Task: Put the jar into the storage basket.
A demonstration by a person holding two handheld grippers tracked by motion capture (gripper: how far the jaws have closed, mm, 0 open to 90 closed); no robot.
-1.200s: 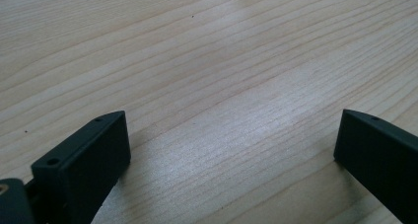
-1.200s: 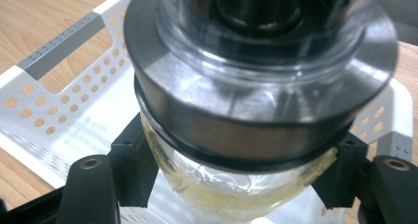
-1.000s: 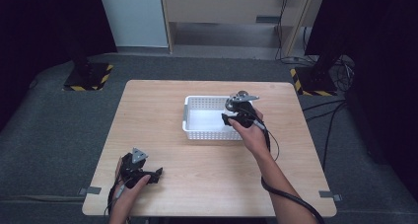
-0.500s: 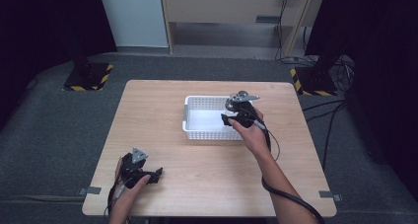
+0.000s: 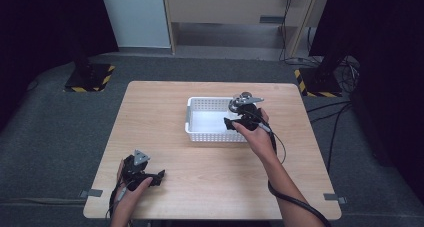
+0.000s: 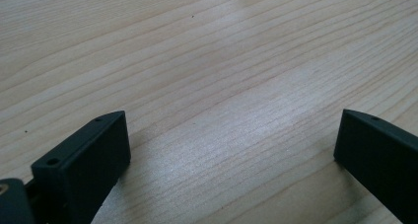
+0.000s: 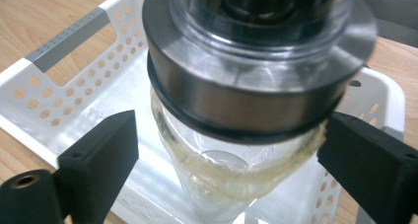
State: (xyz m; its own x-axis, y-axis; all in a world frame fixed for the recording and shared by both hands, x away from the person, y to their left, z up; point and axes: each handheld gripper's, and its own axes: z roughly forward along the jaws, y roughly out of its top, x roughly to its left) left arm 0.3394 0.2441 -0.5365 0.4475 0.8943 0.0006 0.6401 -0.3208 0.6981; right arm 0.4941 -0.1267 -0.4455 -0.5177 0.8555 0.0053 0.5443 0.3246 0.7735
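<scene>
Clear glass jar (image 7: 231, 174) with steel-banded lid (image 7: 246, 93) standing upright between right gripper (image 7: 226, 160) jaws, inside white perforated basket (image 7: 74, 51); jaws just opened, pads off glass, presumably releasing. Left gripper (image 6: 231, 150) parked on wooden table (image 6: 197, 46), jaws apart, empty.

The wooden table (image 5: 200, 152) is evenly lit from overhead, bright against a room that falls off into near black at both sides. Shadows under the hands are short and soft. The high view is a little grainy but sharp enough. In the left gripper view a pale sheen lies across the grain near the table's middle. In the right gripper view the glass jar (image 7: 231, 174) and its metal-banded lid (image 7: 246, 100) sit so close that they blur, with glare streaking the lid, while the white basket (image 7: 64, 81) behind looks washed out.
</scene>
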